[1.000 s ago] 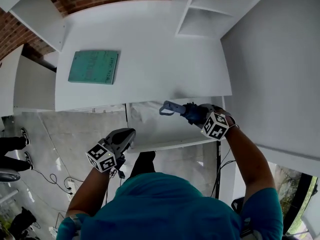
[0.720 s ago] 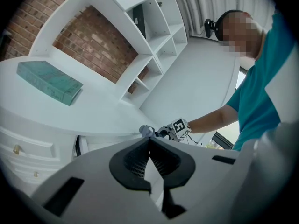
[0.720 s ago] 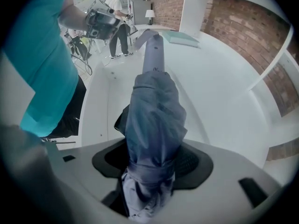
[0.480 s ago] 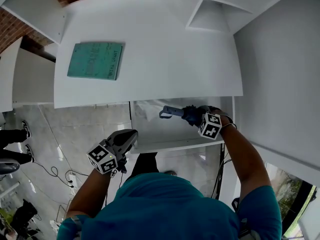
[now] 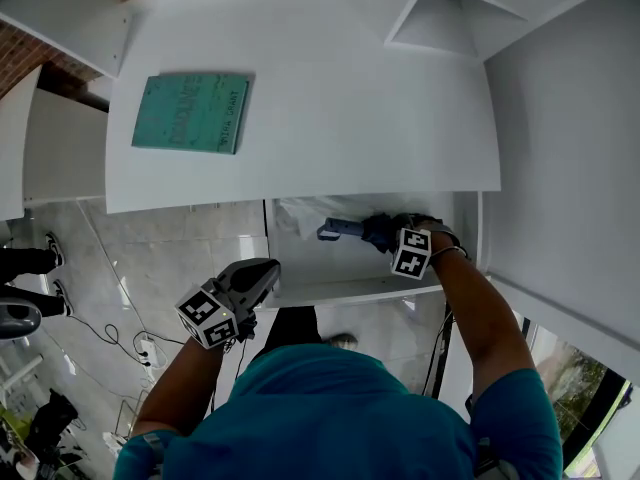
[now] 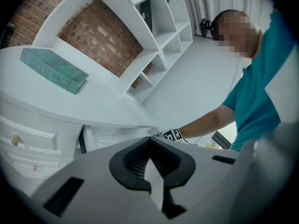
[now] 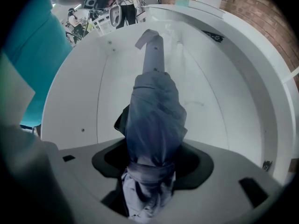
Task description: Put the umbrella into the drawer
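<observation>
My white desk (image 5: pixel 320 78) fills most of the head view, with a white shelf unit (image 5: pixel 450 13) standing at the tabletop's far right corner. Under the tabletop's front edge, toward the right, the drawer (image 5: pixel 345 290) is pulled open, and its pale inside (image 7: pixel 88 97) is bare apart from what I hold over it. A teal book (image 5: pixel 192 111) lies flat near the tabletop's left edge, well apart from the drawer.

The umbrella (image 5: pixel 342 229) is folded, blue-grey, and sits inside the drawer's opening along its back. Its handle end points toward the drawer's left side. I cannot tell whether it touches the drawer floor.

My right gripper (image 7: pixel 153 164) is at the drawer's right end with its jaws clamped on the bunched fabric of the umbrella (image 7: pixel 154 115). My left gripper (image 5: pixel 262 270) hangs just off the drawer's front left corner. Its jaws are closed tip to tip with nothing between them (image 6: pixel 150 139).
</observation>
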`<state>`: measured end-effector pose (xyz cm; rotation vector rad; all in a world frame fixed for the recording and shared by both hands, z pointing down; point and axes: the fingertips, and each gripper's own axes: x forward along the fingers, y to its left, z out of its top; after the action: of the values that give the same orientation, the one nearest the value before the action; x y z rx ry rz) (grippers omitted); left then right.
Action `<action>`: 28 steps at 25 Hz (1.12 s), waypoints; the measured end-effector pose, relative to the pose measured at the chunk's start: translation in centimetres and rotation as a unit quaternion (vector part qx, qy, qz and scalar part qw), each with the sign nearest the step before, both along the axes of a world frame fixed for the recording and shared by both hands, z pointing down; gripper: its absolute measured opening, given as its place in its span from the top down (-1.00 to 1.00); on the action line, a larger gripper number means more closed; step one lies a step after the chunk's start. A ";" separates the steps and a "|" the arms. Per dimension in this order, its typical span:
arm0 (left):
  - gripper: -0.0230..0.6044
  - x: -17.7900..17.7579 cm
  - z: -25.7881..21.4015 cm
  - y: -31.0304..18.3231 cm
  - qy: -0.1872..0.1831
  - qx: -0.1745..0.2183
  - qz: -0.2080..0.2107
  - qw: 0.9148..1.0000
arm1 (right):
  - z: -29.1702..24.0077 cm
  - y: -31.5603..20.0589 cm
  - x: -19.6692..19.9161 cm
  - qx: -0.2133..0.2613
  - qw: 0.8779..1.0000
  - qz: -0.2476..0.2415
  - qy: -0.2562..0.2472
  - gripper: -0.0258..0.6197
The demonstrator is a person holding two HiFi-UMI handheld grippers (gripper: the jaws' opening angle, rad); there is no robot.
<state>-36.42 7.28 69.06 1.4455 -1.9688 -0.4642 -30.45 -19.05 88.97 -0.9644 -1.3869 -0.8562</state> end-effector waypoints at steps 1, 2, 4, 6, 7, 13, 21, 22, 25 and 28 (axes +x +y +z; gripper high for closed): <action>0.88 0.0 0.1 0.0 0.001 -0.001 0.001 1.000 | 0.4 0.0 0.1 0.004 1.000 -0.003 0.002 0.09; 0.88 0.1 0.2 0.0 0.001 0.000 0.002 1.000 | 0.8 0.0 0.2 0.009 1.000 -0.005 0.003 0.09; 0.88 0.2 0.5 -0.1 0.004 0.001 0.003 1.000 | 1.4 0.0 0.2 0.017 1.000 -0.008 0.005 0.08; 0.88 0.3 0.9 -0.1 0.010 0.000 0.003 1.000 | 1.8 0.1 0.2 0.024 1.000 -0.010 0.004 0.07; 0.88 0.4 1.1 -0.2 0.012 0.000 0.003 1.000 | 1.9 0.2 0.2 0.027 1.000 -0.012 0.004 0.07; 0.88 0.5 0.7 -1.2 0.008 0.008 0.021 1.000 | 2.1 0.3 0.4 0.040 0.999 -0.007 0.011 0.06; 0.88 0.7 0.1 -0.9 0.007 0.009 0.025 1.000 | 1.7 0.3 0.3 0.042 0.999 -0.002 -0.002 0.05; 0.88 0.7 0.0 -1.0 0.006 0.010 0.026 1.000 | 1.7 0.3 0.3 0.045 0.999 -0.004 -0.008 0.04; 0.88 0.8 -0.6 -1.2 0.000 0.015 0.030 0.999 | 1.0 0.4 0.3 0.050 0.998 -0.008 -0.026 0.02; 0.88 1.1 -1.4 -1.4 -0.006 0.018 0.034 0.999 | -0.2 0.5 0.2 0.043 0.998 -0.005 -0.040 0.02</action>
<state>-35.28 5.86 67.69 1.5356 -1.9232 -0.4648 -30.29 -18.54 88.74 -0.8798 -1.4031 -0.9637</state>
